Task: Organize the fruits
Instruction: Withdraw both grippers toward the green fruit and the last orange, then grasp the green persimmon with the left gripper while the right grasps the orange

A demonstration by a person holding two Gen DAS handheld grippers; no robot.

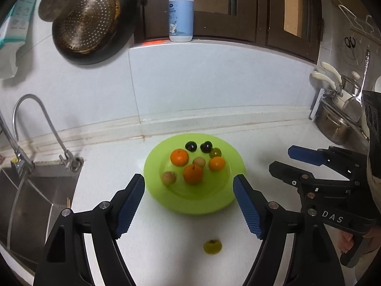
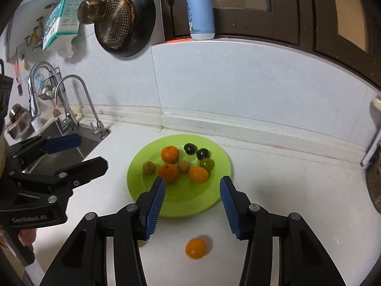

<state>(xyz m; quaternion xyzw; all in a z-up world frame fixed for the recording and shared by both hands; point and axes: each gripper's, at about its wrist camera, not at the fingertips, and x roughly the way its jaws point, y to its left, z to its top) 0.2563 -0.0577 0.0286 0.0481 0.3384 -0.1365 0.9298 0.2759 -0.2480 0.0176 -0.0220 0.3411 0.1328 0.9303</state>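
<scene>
A lime green plate [image 1: 190,200] [image 2: 181,197] on the white counter holds several fruits: oranges [image 1: 193,173] [image 2: 168,173], two dark plums [image 1: 191,146] [image 2: 189,148], a green fruit [image 1: 215,152] [image 2: 206,164] and small tan fruits [image 1: 168,177] [image 2: 149,167]. My left gripper [image 1: 189,205] is open and empty above the plate's near rim. A green-yellow fruit [image 1: 212,246] lies on the counter below it. My right gripper [image 2: 193,205] is open and empty over the plate's near edge. A small orange fruit [image 2: 195,247] lies on the counter beneath it.
A steel sink [image 1: 28,200] [image 2: 62,152] with faucets [image 1: 35,109] [image 2: 78,88] is on the left. A pan and strainer [image 1: 88,21] [image 2: 121,21] hang on the wall. A soap bottle [image 1: 181,12] [image 2: 200,12] stands on the sill. Pots and utensils [image 1: 340,116] stand at right.
</scene>
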